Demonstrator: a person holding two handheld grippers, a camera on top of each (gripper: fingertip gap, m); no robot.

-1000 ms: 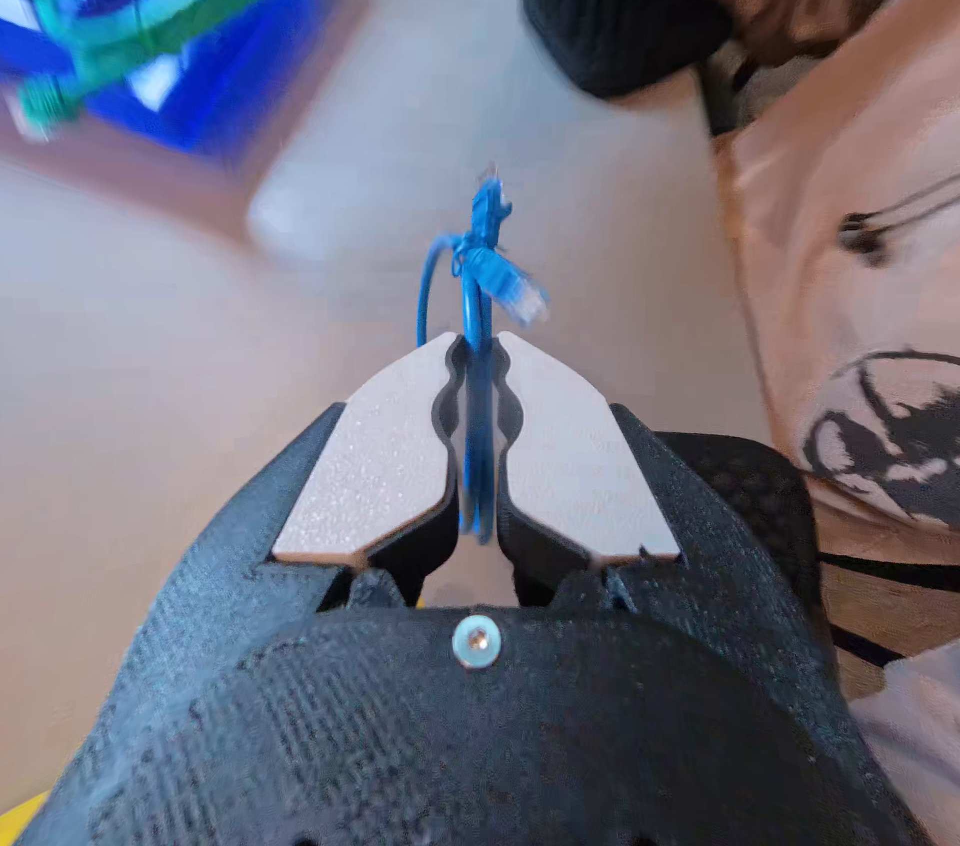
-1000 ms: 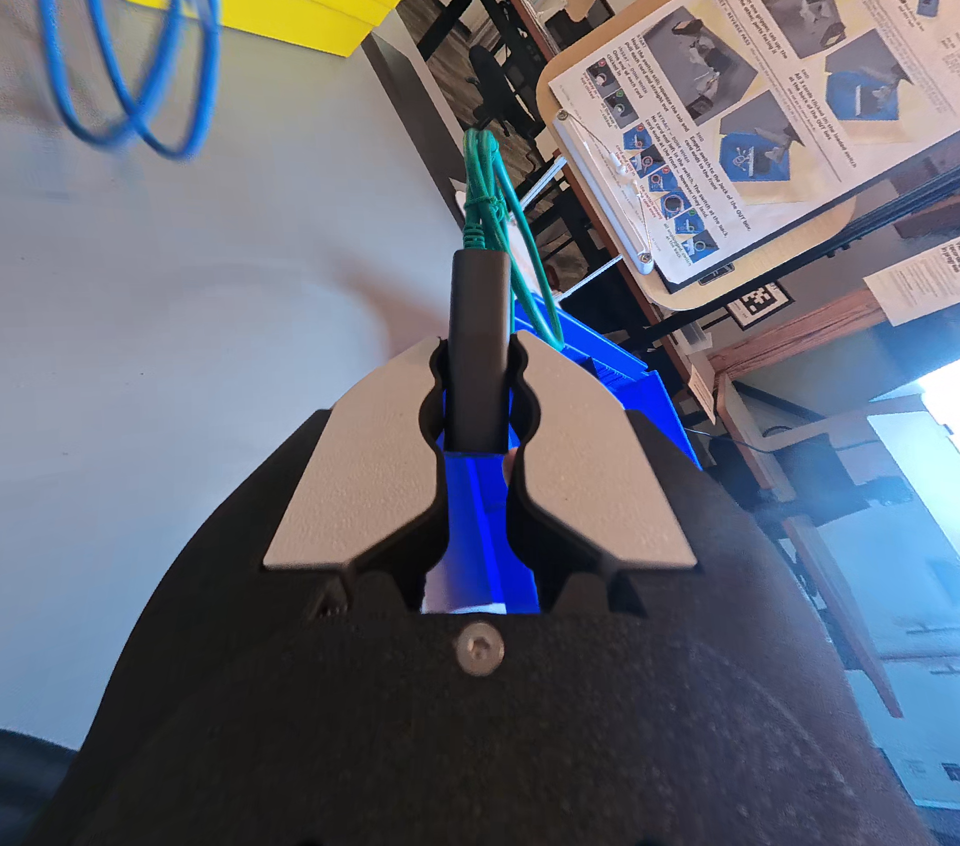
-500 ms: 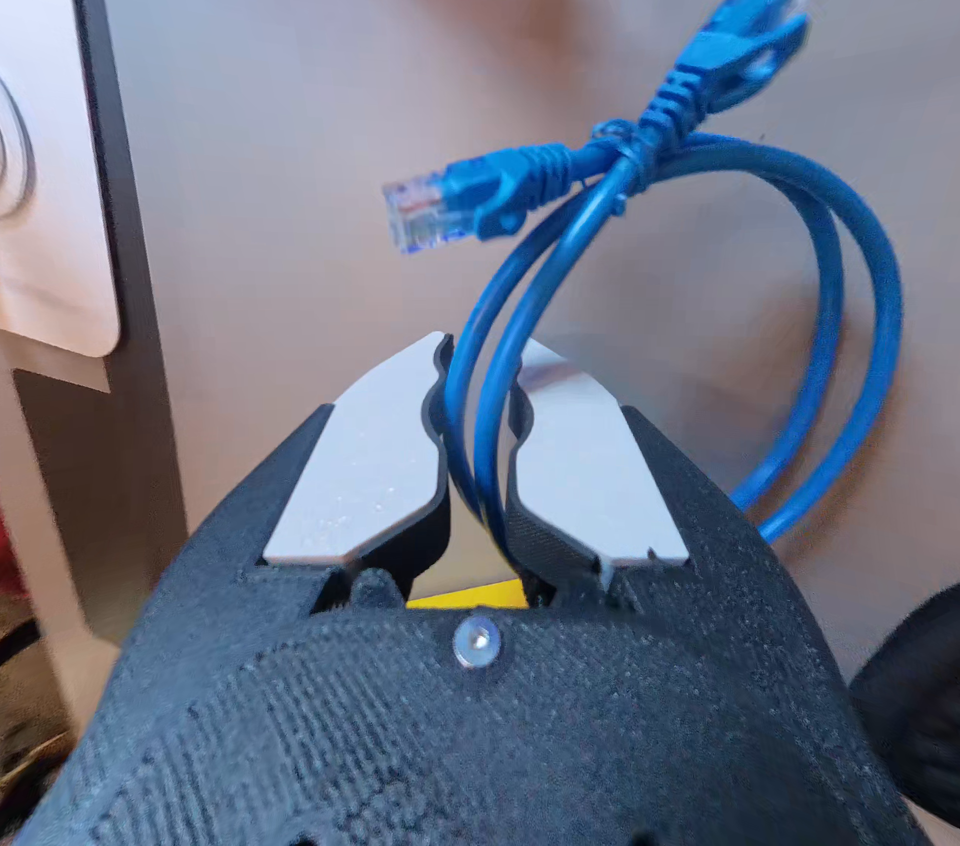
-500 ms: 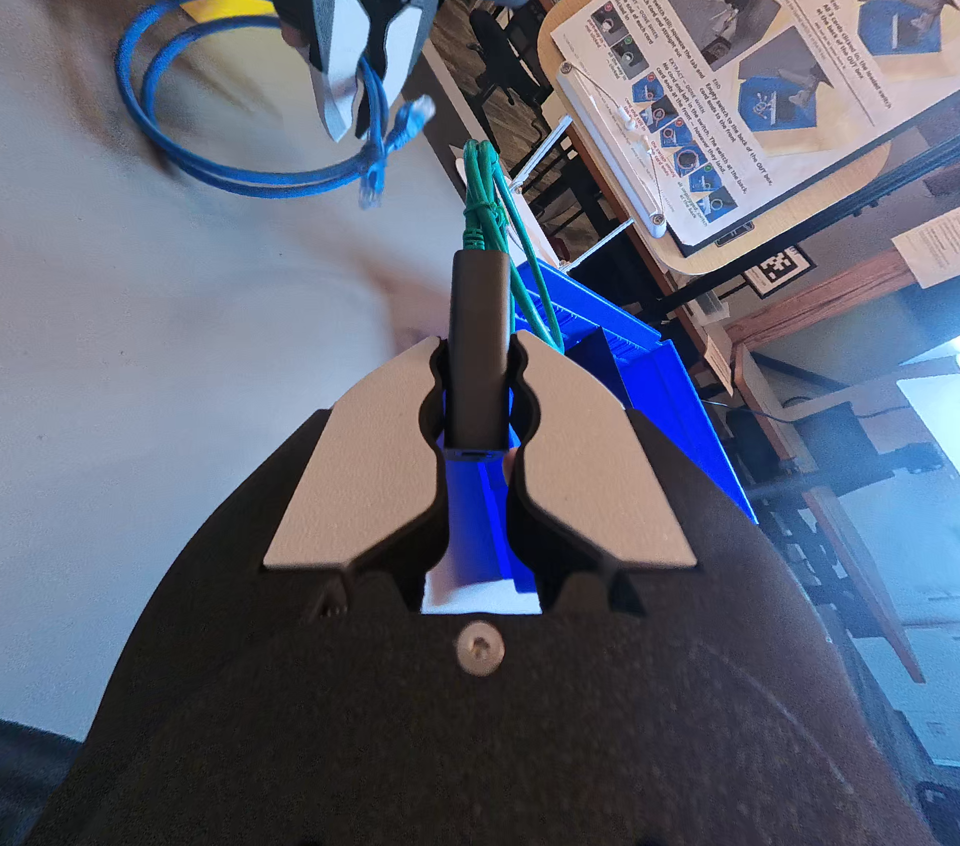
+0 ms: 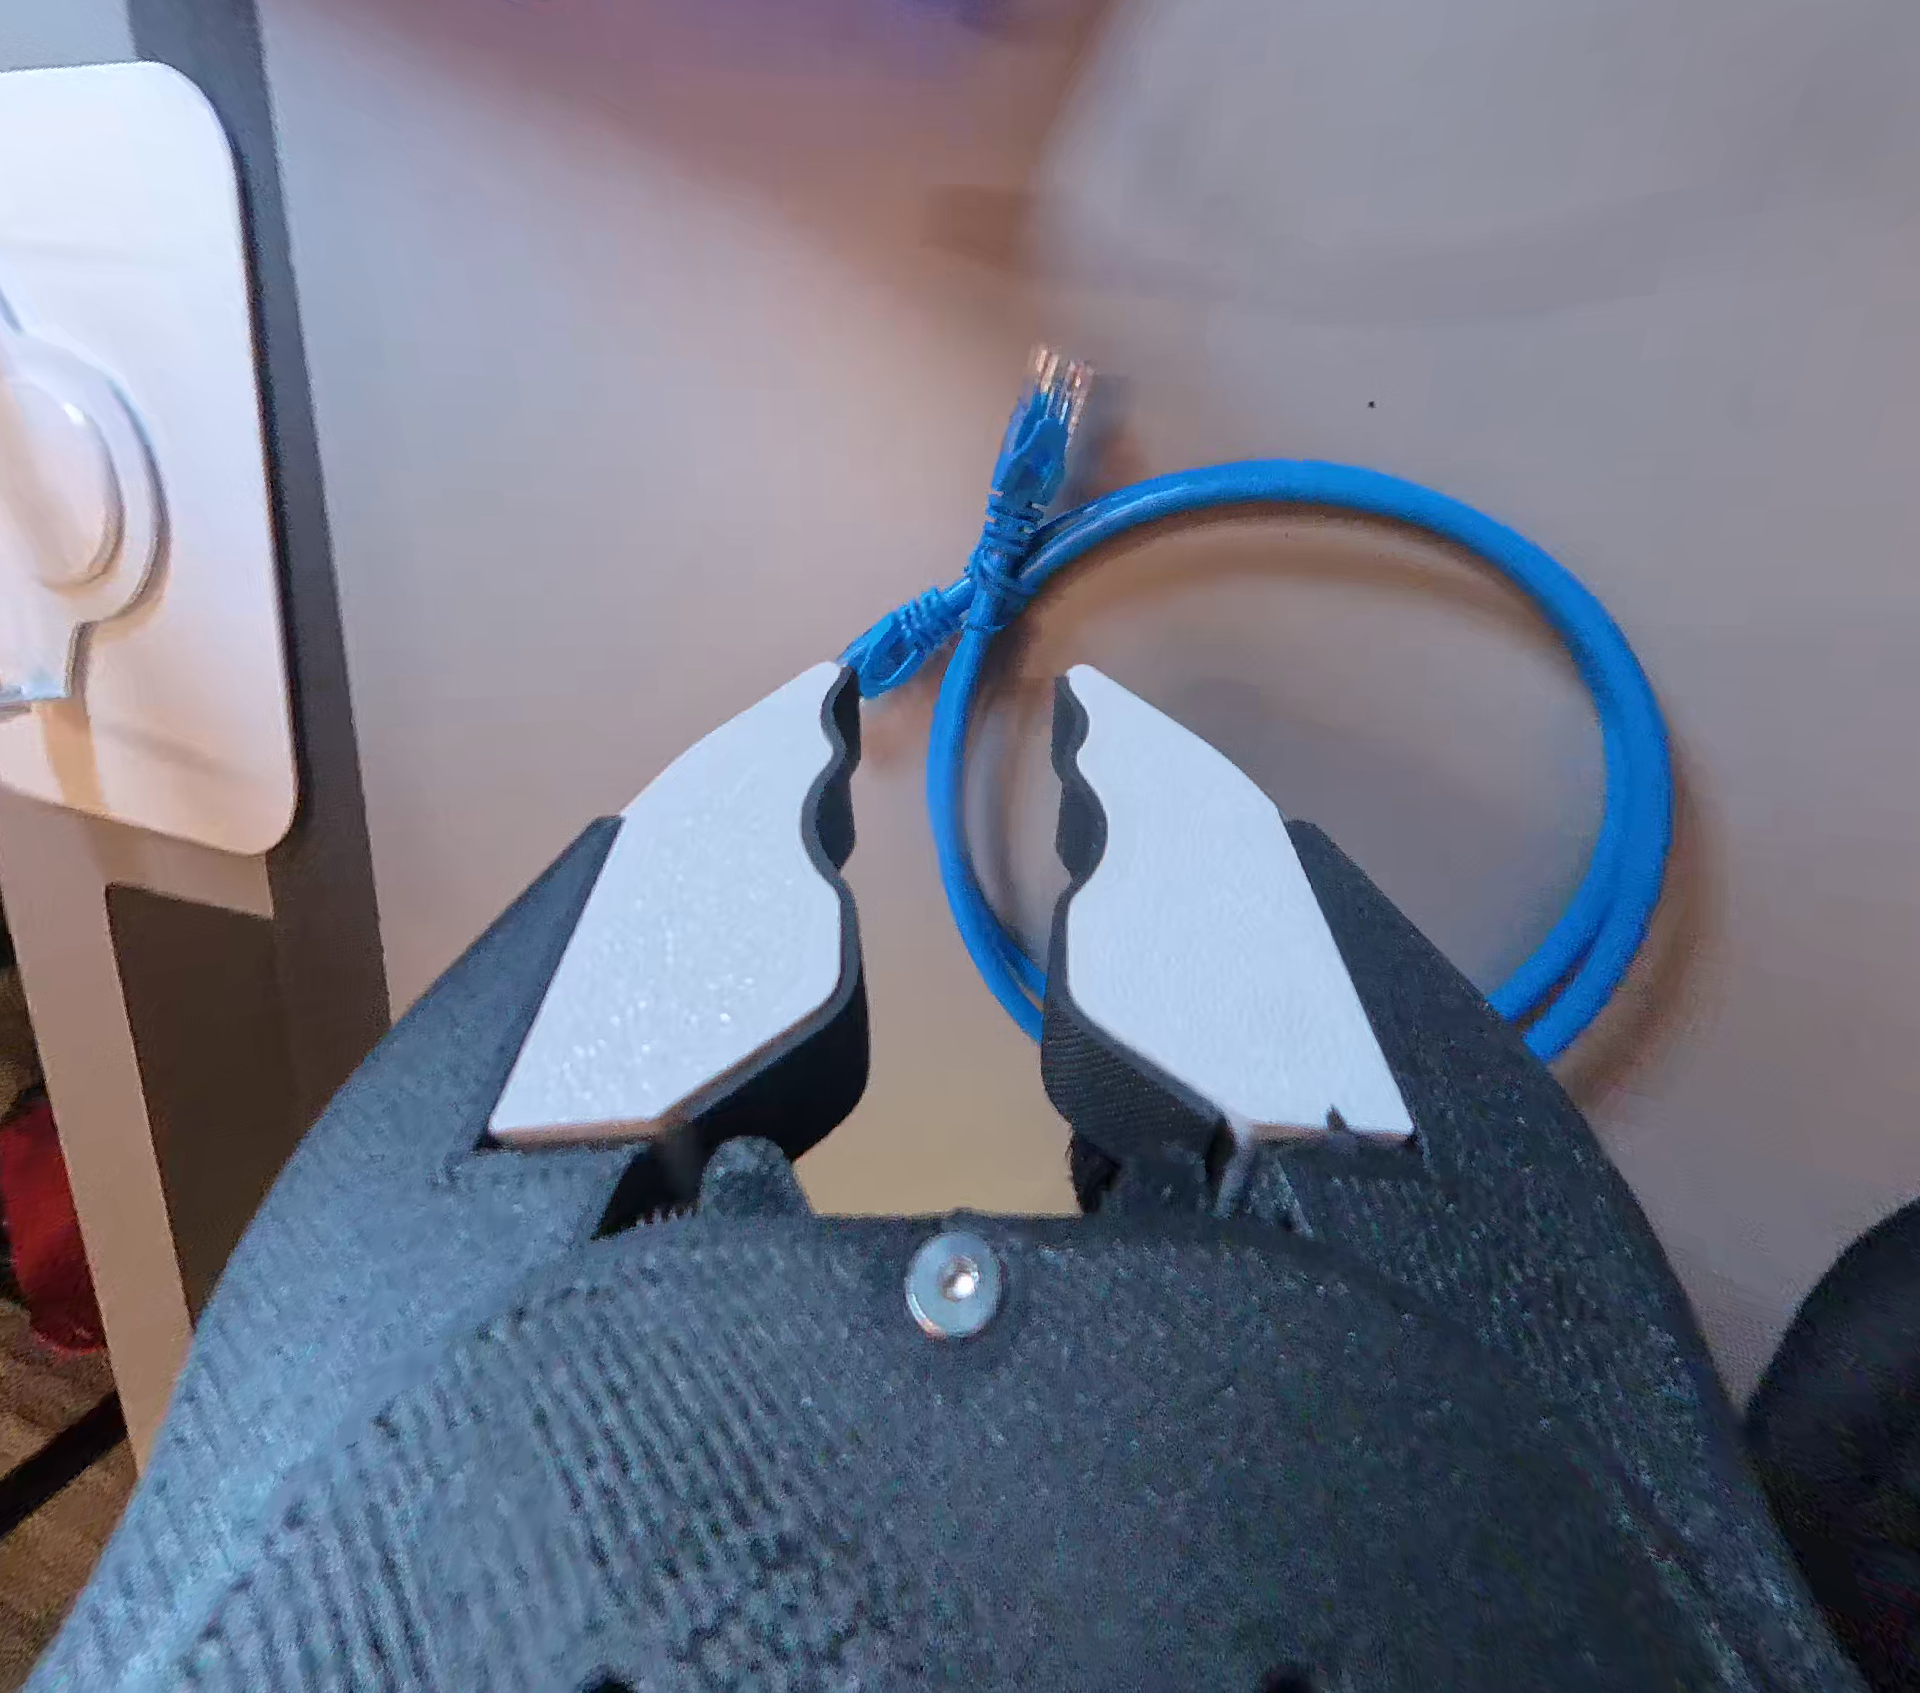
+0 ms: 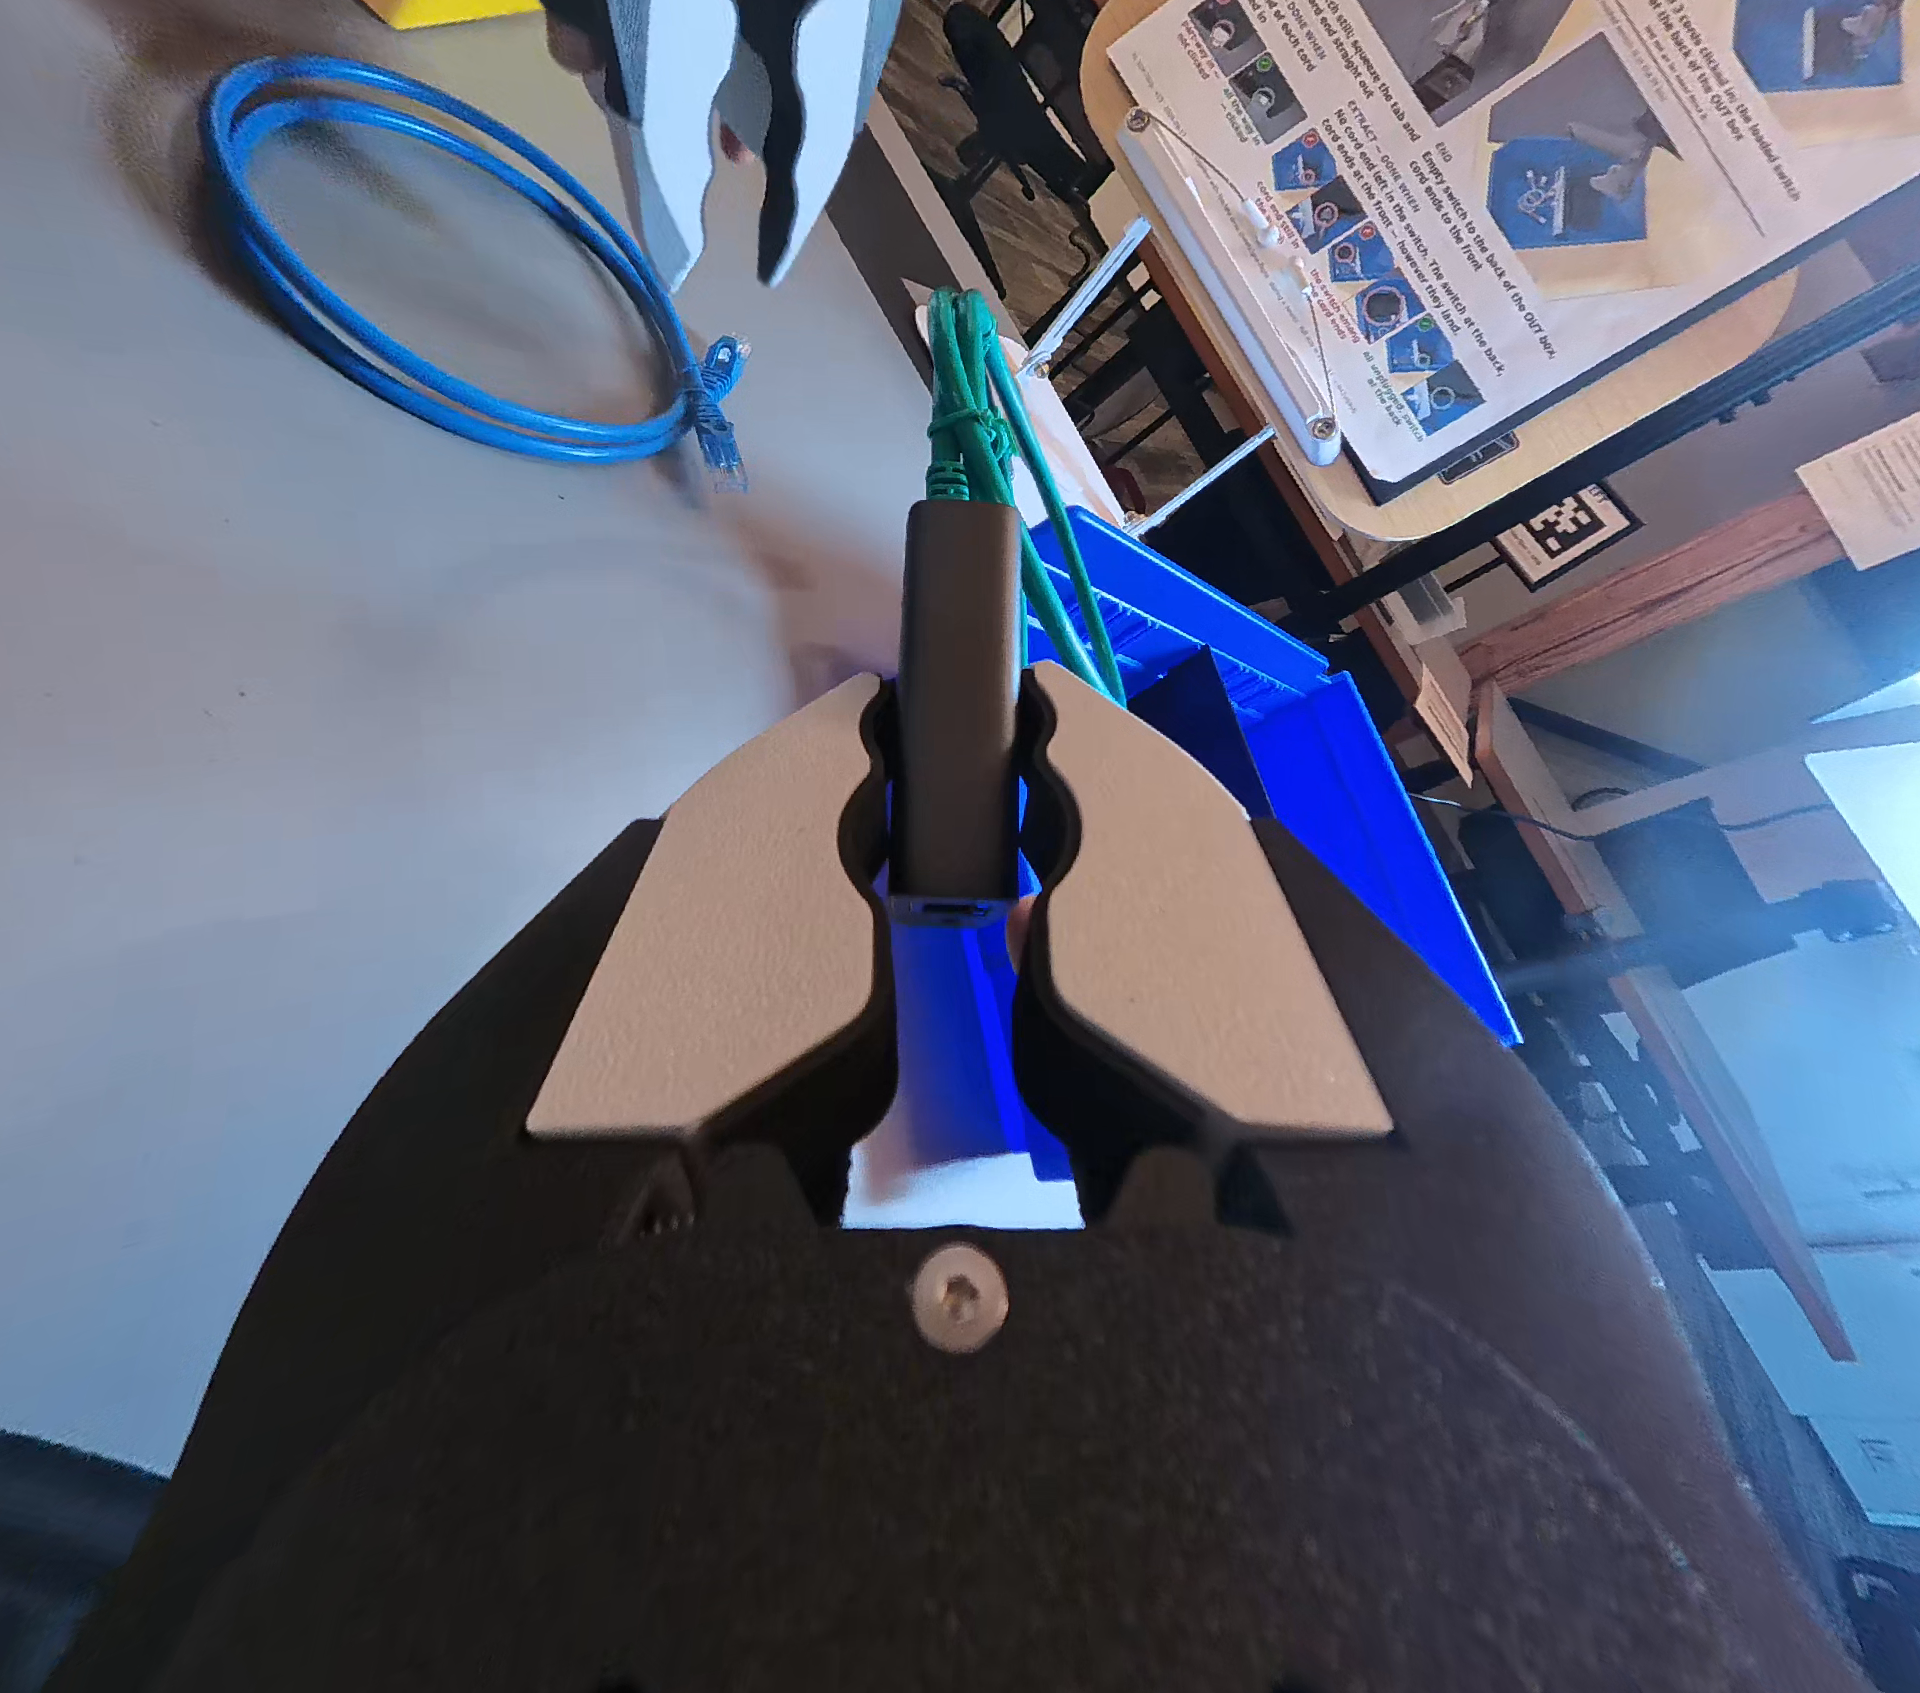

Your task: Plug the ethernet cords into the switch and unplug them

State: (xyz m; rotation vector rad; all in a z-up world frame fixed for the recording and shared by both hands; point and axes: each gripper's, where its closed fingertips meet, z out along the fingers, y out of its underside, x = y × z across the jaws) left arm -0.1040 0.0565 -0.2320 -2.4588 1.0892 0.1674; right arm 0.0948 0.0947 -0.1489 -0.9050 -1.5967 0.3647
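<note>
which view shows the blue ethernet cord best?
Right wrist view: the whole coiled blue ethernet cord lies unobstructed on the table, both connectors visible. In the left wrist view the open left gripper hides part of the coil and one connector.

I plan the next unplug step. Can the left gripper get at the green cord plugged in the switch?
Probably yes. The left gripper is empty, its jaws apart, just above the green cord on the switch; nothing lies between them.
</note>
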